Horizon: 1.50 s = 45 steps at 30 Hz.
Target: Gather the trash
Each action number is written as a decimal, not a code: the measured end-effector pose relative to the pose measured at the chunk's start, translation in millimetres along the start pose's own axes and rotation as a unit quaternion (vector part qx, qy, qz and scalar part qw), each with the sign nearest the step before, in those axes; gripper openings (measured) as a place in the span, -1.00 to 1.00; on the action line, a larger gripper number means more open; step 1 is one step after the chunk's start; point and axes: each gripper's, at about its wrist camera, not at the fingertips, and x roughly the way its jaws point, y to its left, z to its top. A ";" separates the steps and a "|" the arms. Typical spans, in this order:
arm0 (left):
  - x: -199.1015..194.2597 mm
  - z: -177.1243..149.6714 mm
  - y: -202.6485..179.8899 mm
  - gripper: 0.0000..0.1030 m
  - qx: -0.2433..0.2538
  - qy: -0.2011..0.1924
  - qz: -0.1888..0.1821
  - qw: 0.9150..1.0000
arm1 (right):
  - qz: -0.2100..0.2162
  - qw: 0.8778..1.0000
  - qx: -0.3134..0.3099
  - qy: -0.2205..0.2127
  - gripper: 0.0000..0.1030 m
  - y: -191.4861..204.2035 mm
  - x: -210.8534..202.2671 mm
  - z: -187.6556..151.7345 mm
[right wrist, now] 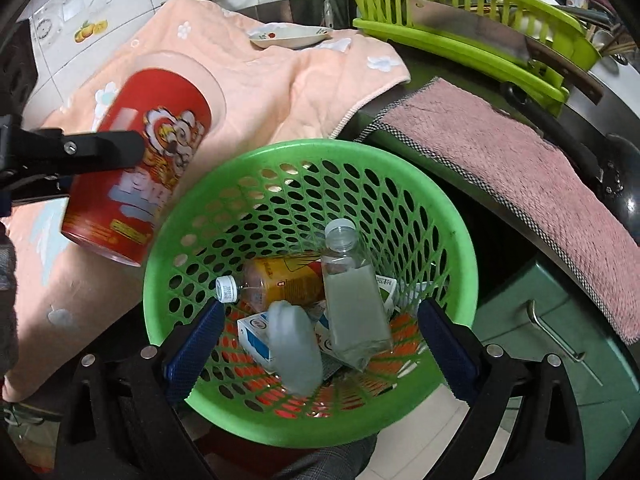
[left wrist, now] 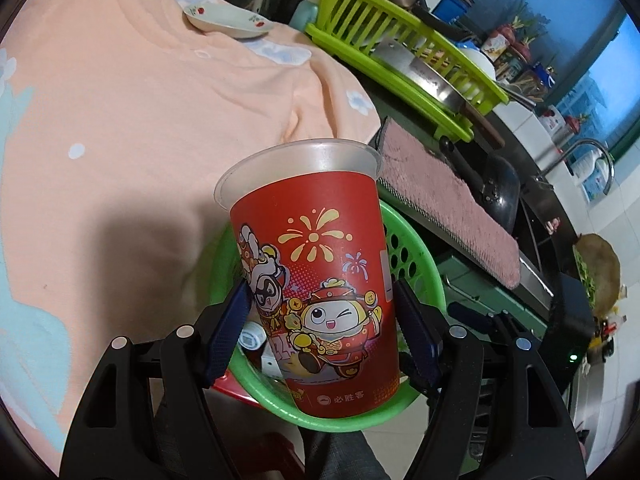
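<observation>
My left gripper is shut on a red plastic cup printed with cartoon figures, held upright over the near rim of a green perforated basket. In the right wrist view the cup hangs tilted at the basket's left edge, clamped by the left gripper's finger. My right gripper is open and empty above the basket, which holds a clear bottle, an orange-labelled bottle, a pale blurred piece and small cartons.
A peach towel covers the counter, with a small dish on it. A lime dish rack holding a cleaver, a pink cloth and a black pan lie to the right. Green cabinet stands below.
</observation>
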 end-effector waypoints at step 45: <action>-92.1 -32.0 44.4 0.83 0.023 -0.112 0.112 0.987 | 0.032 0.999 -0.014 -0.039 0.82 63.0 -34.7 7.9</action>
